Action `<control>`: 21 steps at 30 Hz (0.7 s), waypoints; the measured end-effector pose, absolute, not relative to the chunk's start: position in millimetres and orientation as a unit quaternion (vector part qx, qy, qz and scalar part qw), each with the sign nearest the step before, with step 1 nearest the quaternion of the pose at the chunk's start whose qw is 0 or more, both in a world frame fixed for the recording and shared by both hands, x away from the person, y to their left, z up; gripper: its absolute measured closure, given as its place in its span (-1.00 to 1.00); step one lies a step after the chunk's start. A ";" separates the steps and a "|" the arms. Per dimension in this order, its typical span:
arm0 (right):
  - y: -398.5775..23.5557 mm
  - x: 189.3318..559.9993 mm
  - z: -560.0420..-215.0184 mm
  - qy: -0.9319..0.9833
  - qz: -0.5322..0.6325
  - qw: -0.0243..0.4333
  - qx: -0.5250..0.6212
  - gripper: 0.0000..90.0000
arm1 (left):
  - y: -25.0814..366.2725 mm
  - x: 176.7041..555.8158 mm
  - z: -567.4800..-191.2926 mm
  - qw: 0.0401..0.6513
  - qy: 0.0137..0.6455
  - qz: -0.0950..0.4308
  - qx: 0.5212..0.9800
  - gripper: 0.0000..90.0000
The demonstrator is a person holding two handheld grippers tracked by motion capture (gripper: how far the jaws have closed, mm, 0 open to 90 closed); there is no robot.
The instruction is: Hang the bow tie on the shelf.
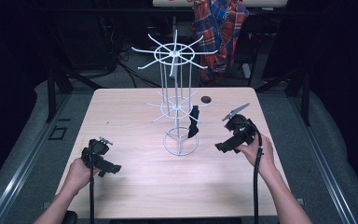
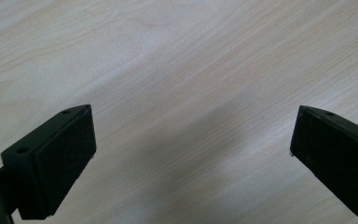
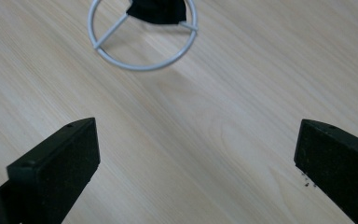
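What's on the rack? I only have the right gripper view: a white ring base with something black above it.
Observer: In the high view a black object hangs from a lower hook of the white wire rack, just above the ring base.
Operator: Is the right gripper holding anything?
Observer: No. The right gripper is open, with bare table between its jaws, off to the right of the rack.
Operator: And the left?
Observer: The left gripper is open too, low over the table at the near left, well apart from the rack.
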State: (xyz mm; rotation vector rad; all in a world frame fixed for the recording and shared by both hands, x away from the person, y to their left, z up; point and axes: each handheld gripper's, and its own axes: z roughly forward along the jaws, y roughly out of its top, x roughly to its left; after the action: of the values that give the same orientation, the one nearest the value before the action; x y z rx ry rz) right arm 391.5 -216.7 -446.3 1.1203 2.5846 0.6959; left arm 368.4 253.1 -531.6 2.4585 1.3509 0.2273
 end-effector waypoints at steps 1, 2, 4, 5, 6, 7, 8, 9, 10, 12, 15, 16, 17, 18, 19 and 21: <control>-219.2 390.4 -448.2 0.882 0.239 0.119 0.388 -1.00 | 252.8 368.4 -531.5 0.162 0.474 0.078 0.862 -1.00; -224.1 389.1 -451.4 0.882 0.236 0.116 0.392 -1.00 | 252.6 368.3 -531.3 0.163 0.473 0.078 0.862 -1.00; -230.7 386.8 -455.1 0.882 0.231 0.114 0.395 -1.00 | 252.1 368.2 -531.2 0.163 0.473 0.078 0.862 -1.00; -234.8 385.6 -457.0 0.884 0.228 0.111 0.394 -1.00 | 252.1 368.1 -531.3 0.163 0.473 0.078 0.862 -1.00; -239.1 383.5 -460.1 0.882 0.229 0.107 0.397 -1.00 | 252.1 368.2 -531.4 0.163 0.474 0.078 0.862 -1.00; -242.2 382.4 -461.2 0.884 0.223 0.107 0.397 -1.00 | 252.2 368.2 -531.8 0.165 0.475 0.078 0.861 -1.00; -245.4 380.5 -463.3 0.883 0.220 0.105 0.401 -1.00 | 252.3 368.3 -532.0 0.164 0.476 0.079 0.860 -1.00; -249.3 379.2 -465.4 0.883 0.218 0.103 0.402 -1.00 | 252.4 368.4 -532.2 0.164 0.476 0.079 0.860 -1.00; -252.6 377.8 -467.8 0.882 0.218 0.100 0.407 -1.00 | 252.4 368.4 -532.2 0.164 0.477 0.080 0.860 -1.00; -260.4 374.8 -476.7 0.879 0.217 0.089 0.414 -1.00 | 252.1 368.4 -532.2 0.164 0.477 0.079 0.860 -1.00; -263.6 374.0 -482.3 0.884 0.202 0.087 0.413 -1.00 | 251.7 368.5 -531.7 0.163 0.476 0.082 0.860 -1.00; -264.4 373.8 -484.2 0.885 0.198 0.087 0.412 -1.00 | 251.5 368.7 -532.0 0.164 0.476 0.082 0.860 -1.00; -265.7 374.2 -486.4 0.887 0.189 0.089 0.411 -1.00 | 251.2 368.8 -532.2 0.164 0.478 0.083 0.859 -1.00; -266.7 375.4 -487.3 0.891 0.182 0.086 0.407 -1.00 | 251.0 369.1 -532.4 0.164 0.477 0.083 0.859 -1.00; -267.0 376.2 -488.9 0.888 0.182 0.089 0.412 -1.00 | 250.8 369.3 -532.6 0.163 0.477 0.083 0.859 -1.00; -268.0 378.4 -491.3 0.888 0.182 0.085 0.413 -1.00 | 250.7 369.4 -532.6 0.163 0.476 0.083 0.860 -1.00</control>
State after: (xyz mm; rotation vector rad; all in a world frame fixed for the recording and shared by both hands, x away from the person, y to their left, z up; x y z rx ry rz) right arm 378.4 -268.0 -491.3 1.2328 2.6480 0.5422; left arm 369.4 250.7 -532.6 2.4529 1.3591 0.2374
